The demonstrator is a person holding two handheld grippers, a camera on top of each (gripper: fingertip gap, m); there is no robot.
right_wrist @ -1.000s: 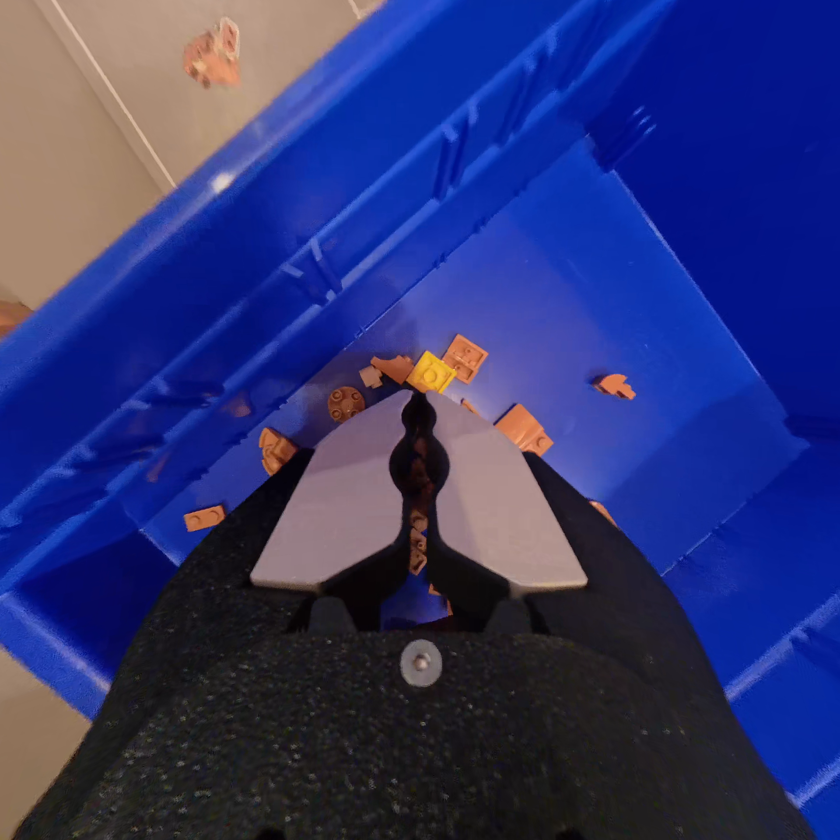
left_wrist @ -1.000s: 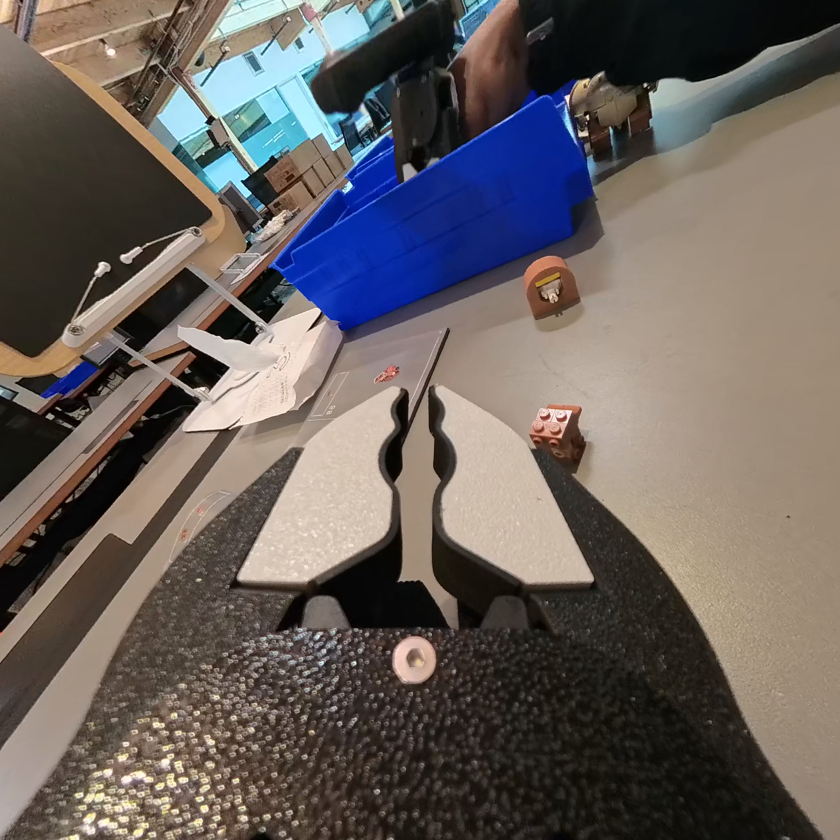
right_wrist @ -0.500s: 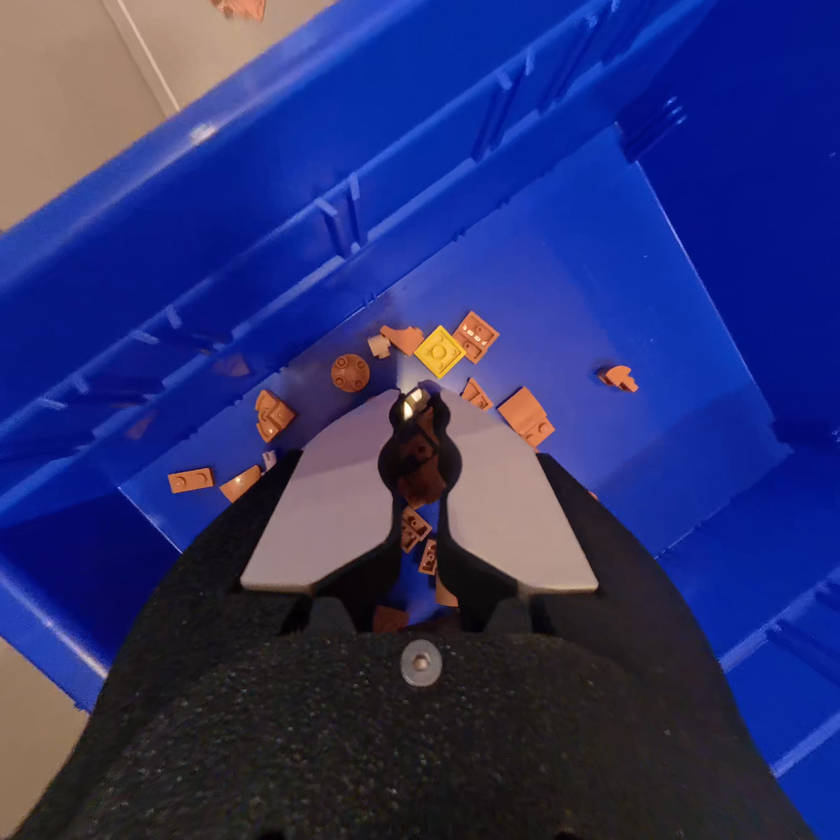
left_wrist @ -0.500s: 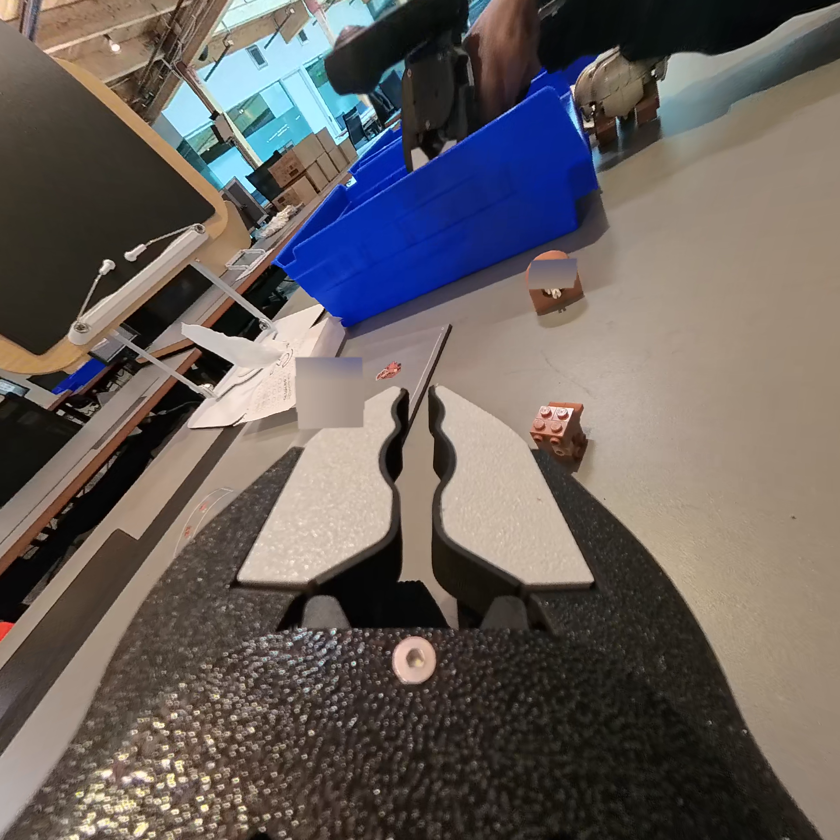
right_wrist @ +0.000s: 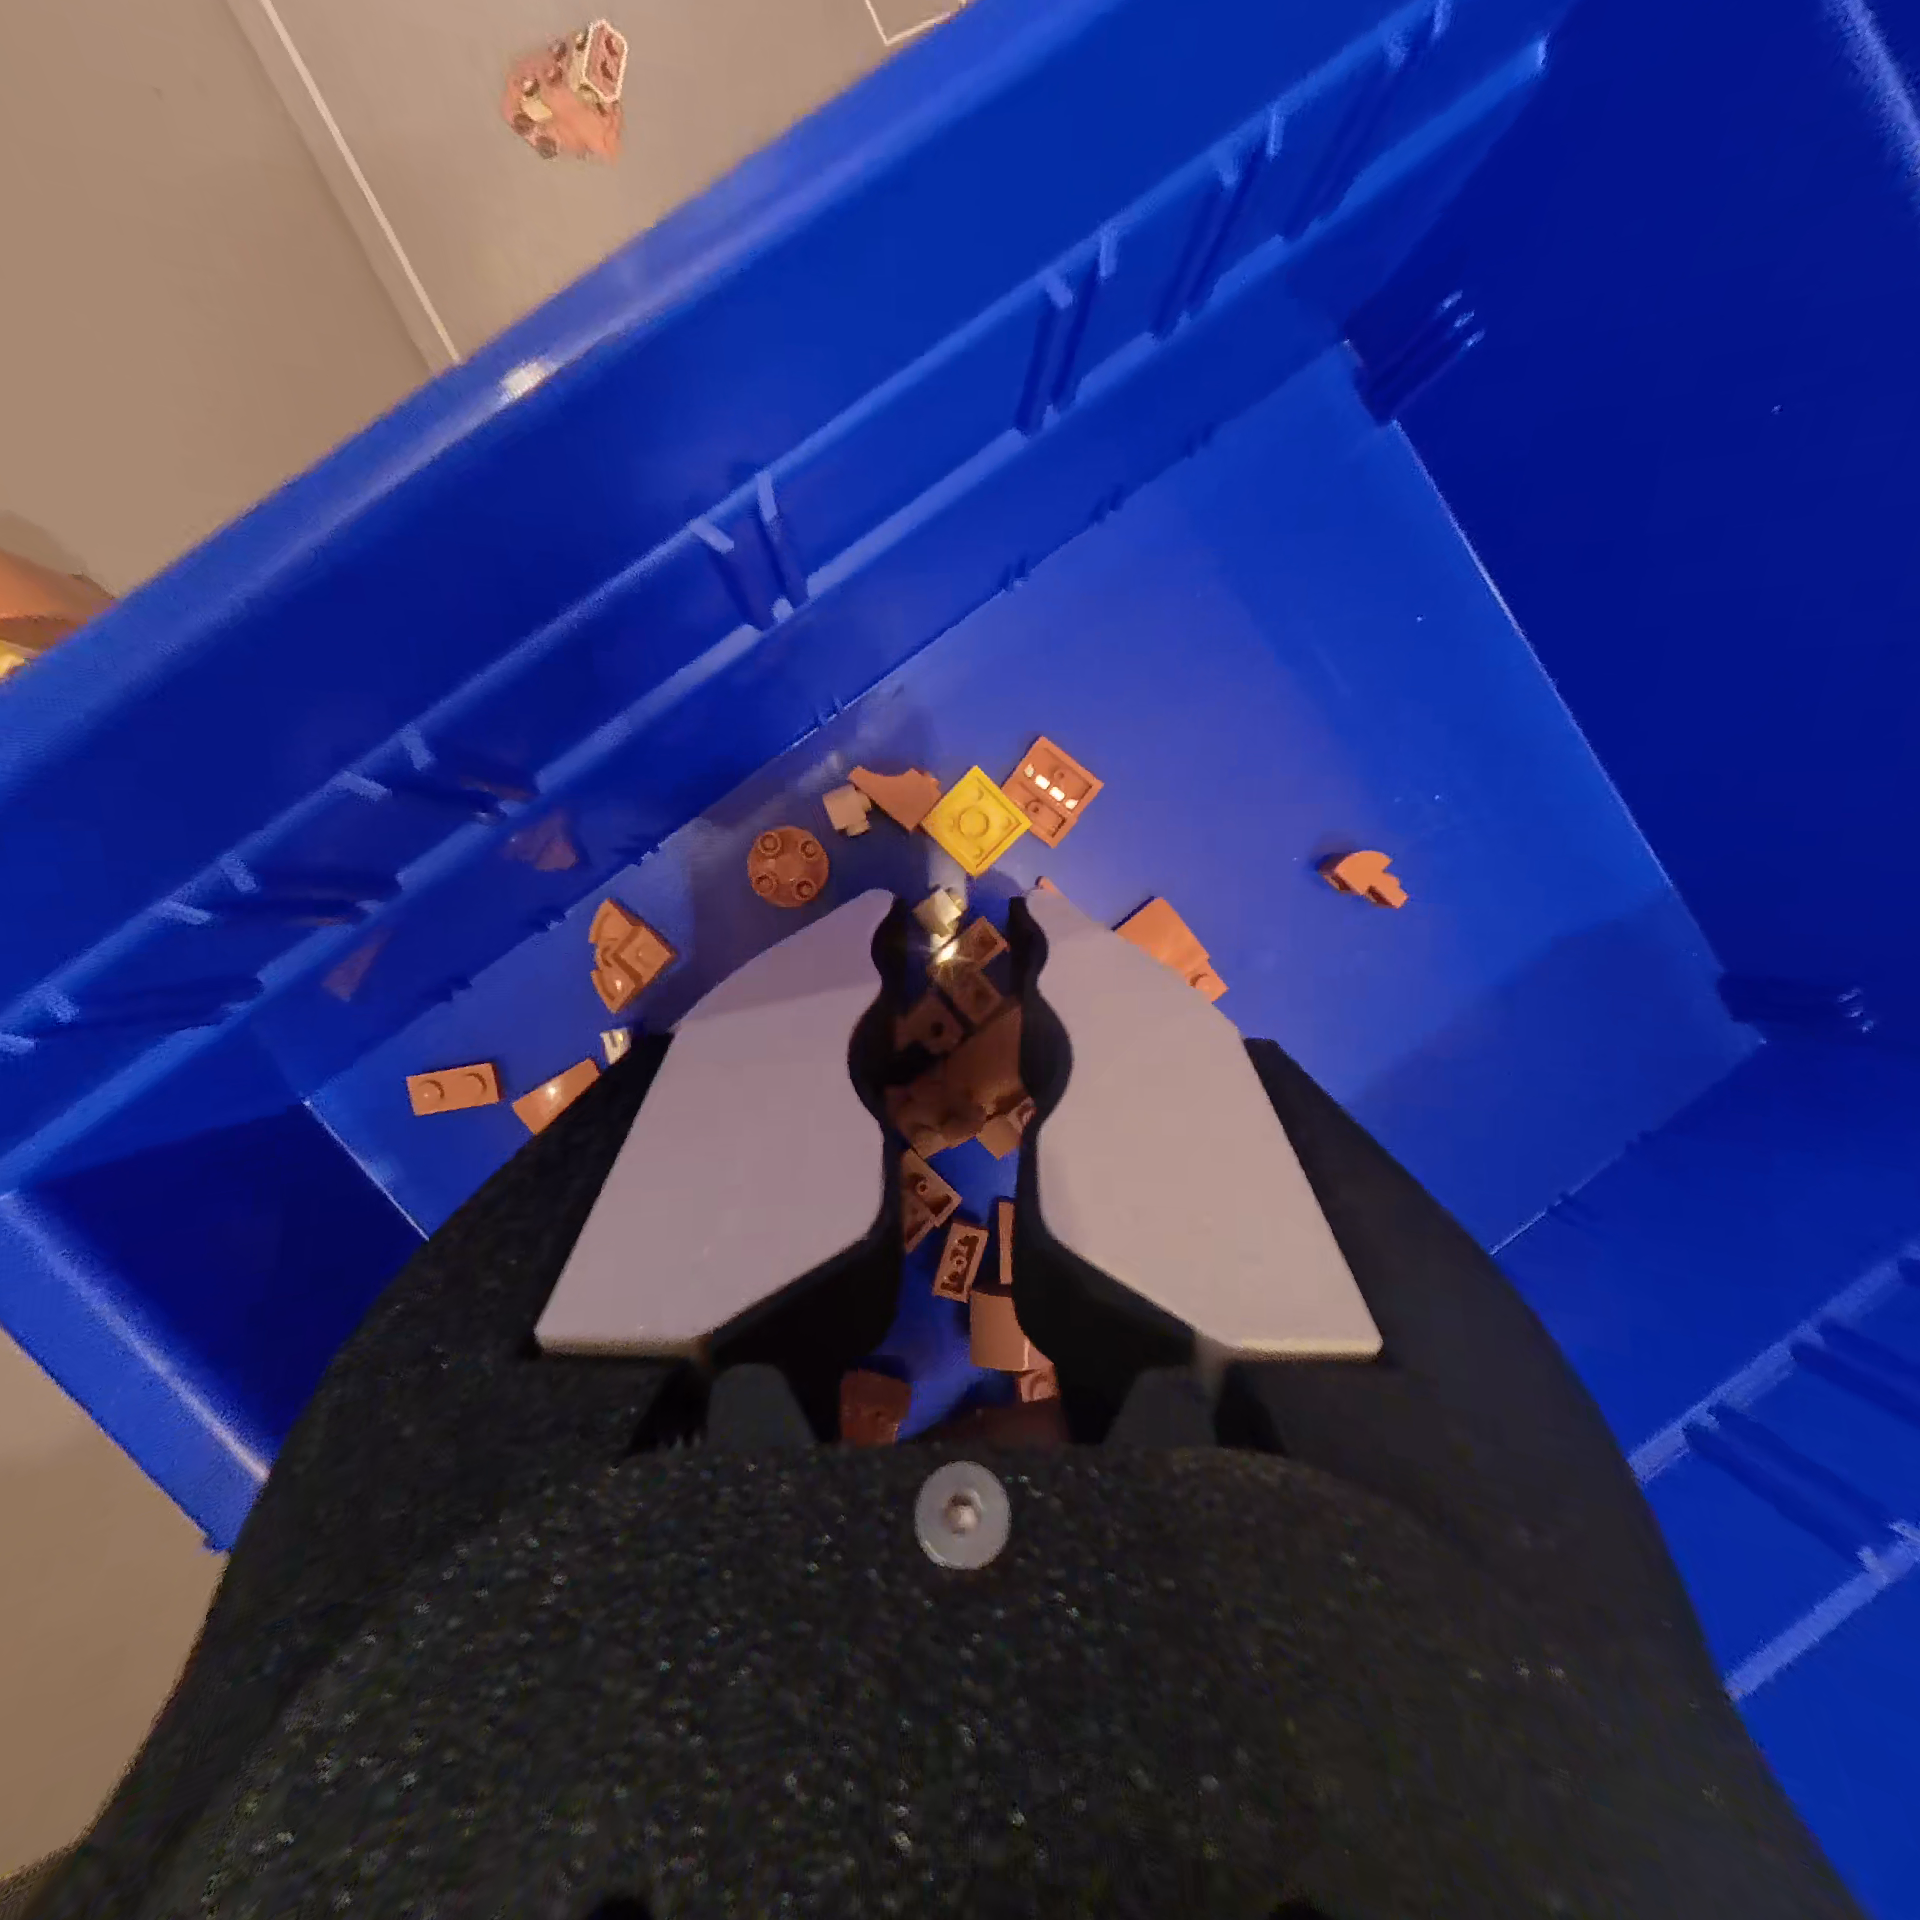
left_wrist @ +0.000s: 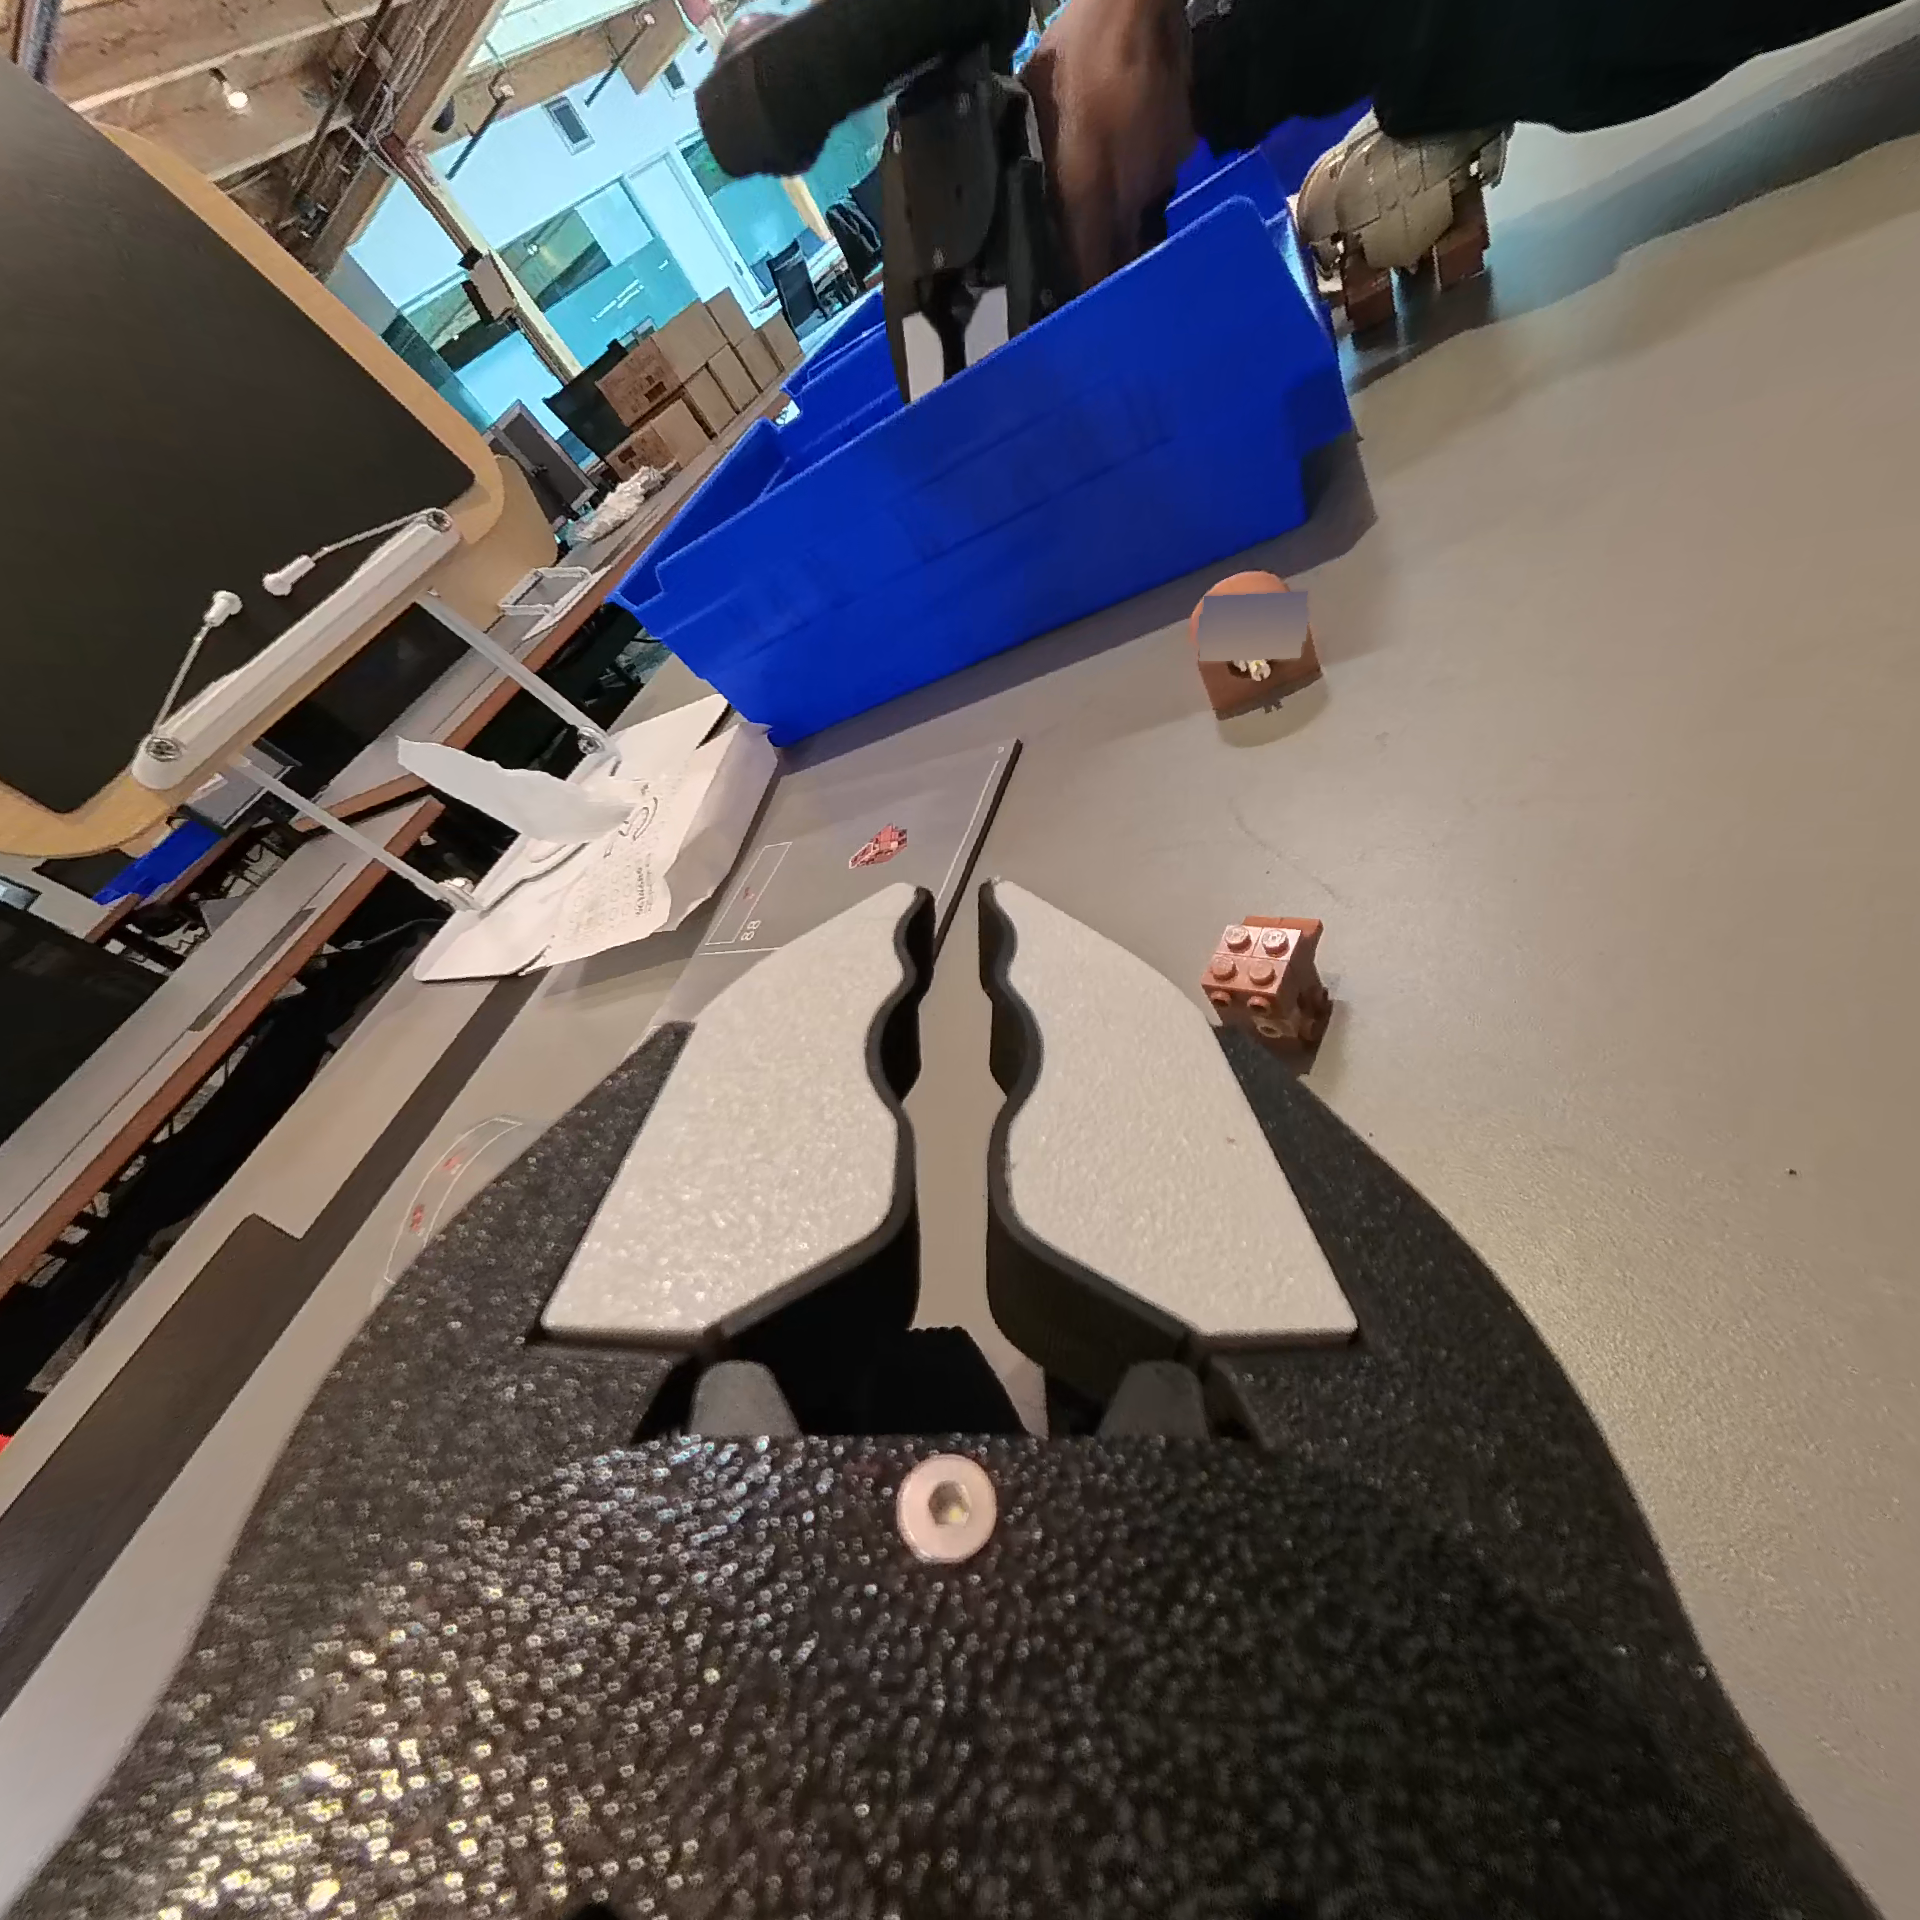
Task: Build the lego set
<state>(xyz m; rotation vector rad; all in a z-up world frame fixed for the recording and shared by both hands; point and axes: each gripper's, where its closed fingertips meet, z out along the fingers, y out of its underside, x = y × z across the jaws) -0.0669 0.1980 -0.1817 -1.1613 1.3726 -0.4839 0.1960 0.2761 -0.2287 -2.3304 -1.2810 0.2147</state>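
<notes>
Hovering inside the glossy blue bin (right_wrist: 1195,540), our right gripper (right_wrist: 956,909) stands narrowly parted over studded brown plastic bricks (right_wrist: 956,1070), gripping none. Our left gripper (left_wrist: 951,899), narrowly parted, bare, lies beside a brown block (left_wrist: 1262,987) on the matte grey table (left_wrist: 1558,935).

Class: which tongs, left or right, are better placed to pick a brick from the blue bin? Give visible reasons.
Right. The right tongs hang open inside the blue bin, over loose brown bricks; the left tongs sit outside, over the grey table.
</notes>
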